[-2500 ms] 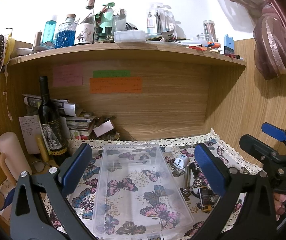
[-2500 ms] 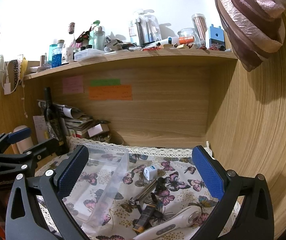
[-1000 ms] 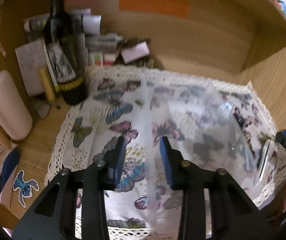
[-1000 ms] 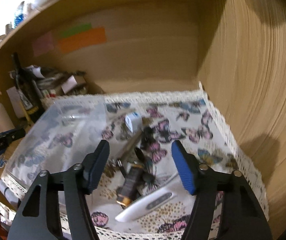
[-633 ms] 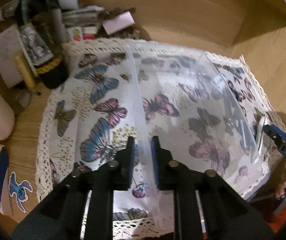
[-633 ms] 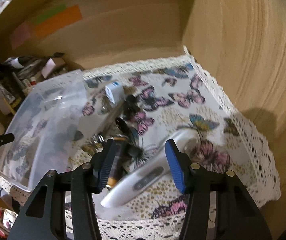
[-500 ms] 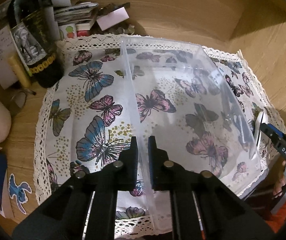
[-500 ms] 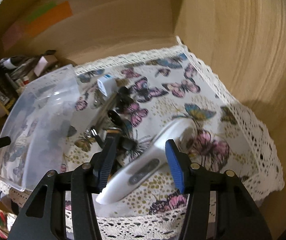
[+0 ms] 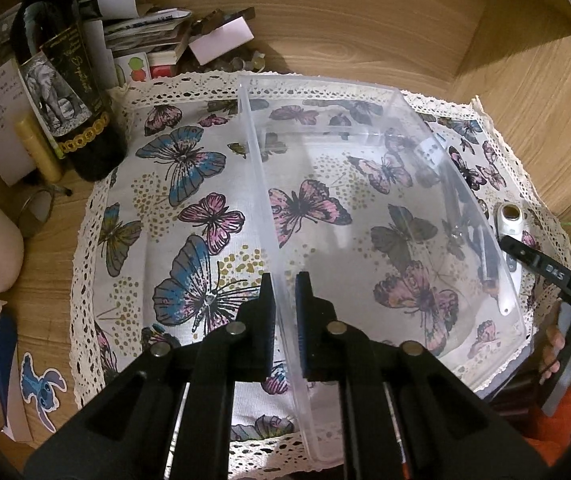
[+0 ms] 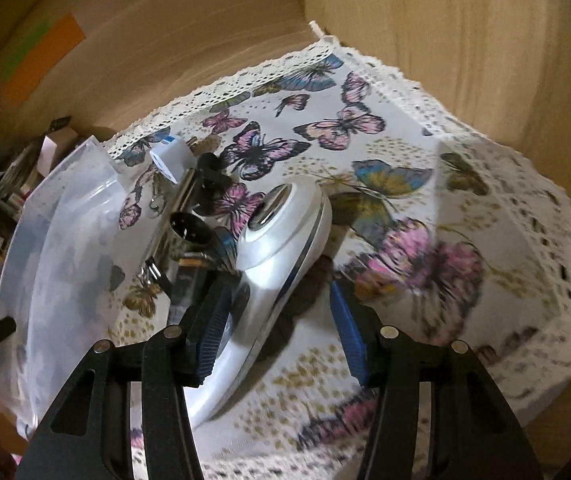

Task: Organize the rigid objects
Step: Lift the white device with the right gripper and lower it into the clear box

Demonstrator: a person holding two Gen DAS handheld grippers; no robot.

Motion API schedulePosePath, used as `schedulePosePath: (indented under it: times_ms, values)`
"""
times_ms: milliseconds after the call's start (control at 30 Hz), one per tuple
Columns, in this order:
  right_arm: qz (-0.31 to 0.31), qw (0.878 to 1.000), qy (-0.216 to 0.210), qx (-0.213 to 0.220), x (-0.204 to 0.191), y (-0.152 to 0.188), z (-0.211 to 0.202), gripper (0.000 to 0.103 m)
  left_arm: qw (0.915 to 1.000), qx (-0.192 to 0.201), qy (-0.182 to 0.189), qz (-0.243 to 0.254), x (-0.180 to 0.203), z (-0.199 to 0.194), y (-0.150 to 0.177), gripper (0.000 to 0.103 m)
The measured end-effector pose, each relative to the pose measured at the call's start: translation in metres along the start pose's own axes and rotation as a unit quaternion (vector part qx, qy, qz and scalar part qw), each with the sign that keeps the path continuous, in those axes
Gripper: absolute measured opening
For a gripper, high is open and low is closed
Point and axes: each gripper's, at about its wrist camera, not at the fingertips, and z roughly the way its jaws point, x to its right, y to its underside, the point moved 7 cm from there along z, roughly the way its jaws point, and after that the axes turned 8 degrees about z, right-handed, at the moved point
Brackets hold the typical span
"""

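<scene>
The left gripper [image 9: 284, 308] is clamped on the left wall of the clear plastic bin [image 9: 365, 92], tilted and empty on the butterfly cloth [image 9: 173, 184]. Right of it, the right gripper [image 10: 277, 320] straddles the white thermometer [image 10: 281, 248], jaws narrow, not pressing.

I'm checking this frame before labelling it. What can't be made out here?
- Right wrist view: whether the right gripper presses the white handheld device; its right pad stands clear, the rest is motion-blurred.
- Right wrist view: the small dark objects beside it are too jumbled to name.
- Left wrist view: the clear plastic bin wall smears what lies behind it.
</scene>
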Motion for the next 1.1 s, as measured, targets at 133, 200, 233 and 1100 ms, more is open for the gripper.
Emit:
schedulePosePath:
  times_ms: [133, 200, 233, 1100]
  values:
    - [-0.049, 0.998, 0.036, 0.029, -0.008, -0.004, 0.008, 0.041, 1.0, 0.004, -0.003, 0.002, 0.001, 0.0, 0.0, 0.01]
    - [-0.068, 0.996, 0.044, 0.044, -0.01, -0.007, 0.009, 0.035, 1.0, 0.005, -0.006, 0.004, 0.001, 0.0, 0.0, 0.01]
    - [-0.076, 0.995, 0.047, 0.054, -0.009, -0.01, 0.009, 0.032, 0.9999, 0.006, -0.008, 0.006, 0.001, 0.0, 0.0, 0.01]
    - [-0.224, 0.952, -0.109, 0.18, -0.146, -0.004, -0.089, 0.032, 1.0, 0.007, -0.007, 0.002, 0.001, 0.0, 0.0, 0.01]
